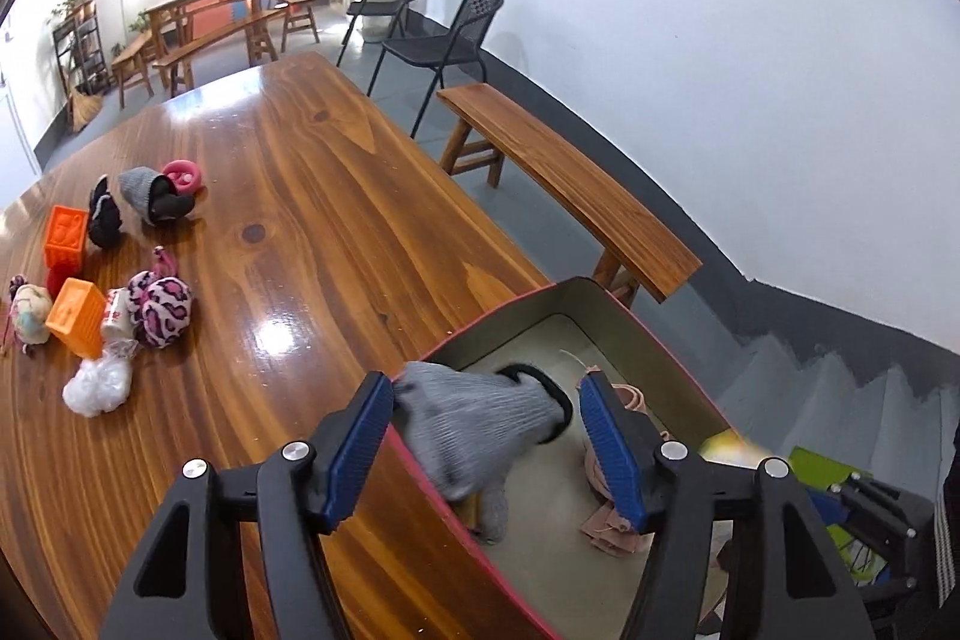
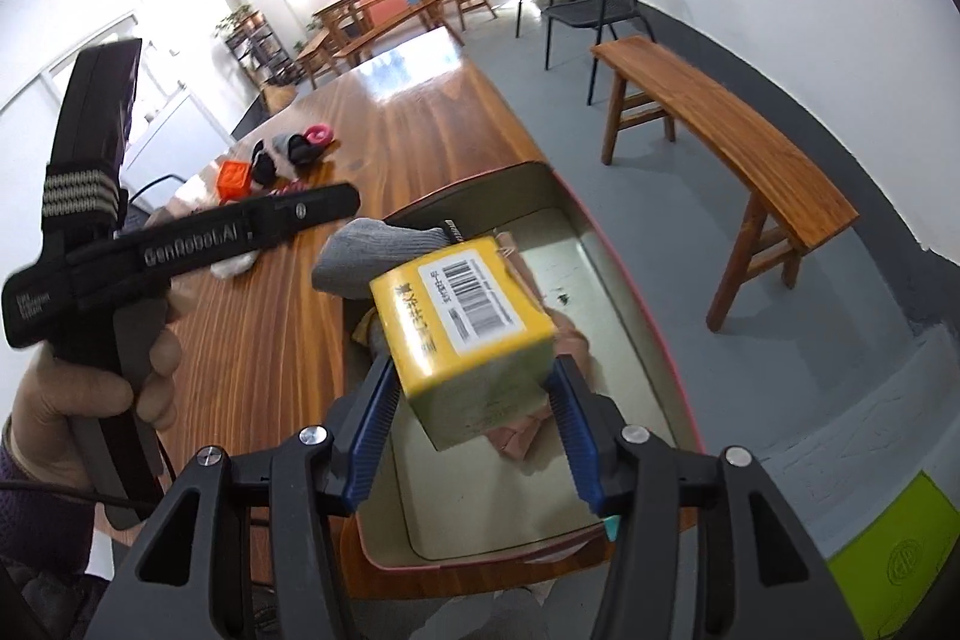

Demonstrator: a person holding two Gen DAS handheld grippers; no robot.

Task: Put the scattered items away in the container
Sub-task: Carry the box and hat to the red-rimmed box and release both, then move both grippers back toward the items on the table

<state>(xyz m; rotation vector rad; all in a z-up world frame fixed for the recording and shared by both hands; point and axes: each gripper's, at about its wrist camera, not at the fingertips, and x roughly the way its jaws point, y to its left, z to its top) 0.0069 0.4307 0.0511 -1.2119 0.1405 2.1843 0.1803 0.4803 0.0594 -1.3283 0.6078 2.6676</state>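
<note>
Looks like we're mid-drop here: the left gripper (image 1: 486,436) is hanging spread wide over the bin (image 1: 654,340) with the grey glove (image 1: 474,424) draped over the bin's near wall, seemingly just let go. The right gripper (image 2: 474,424) is pinching a yellow box (image 2: 462,322) with a barcode label above the bin. Next it probably needs lowering and opening, then back to the pile (image 1: 108,280) on the desk (image 1: 312,196).

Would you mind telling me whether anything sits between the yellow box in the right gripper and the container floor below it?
Yes: the yellow box hangs over the container, with pinkish folded material and the grey glove lying beneath and beside it.
</note>
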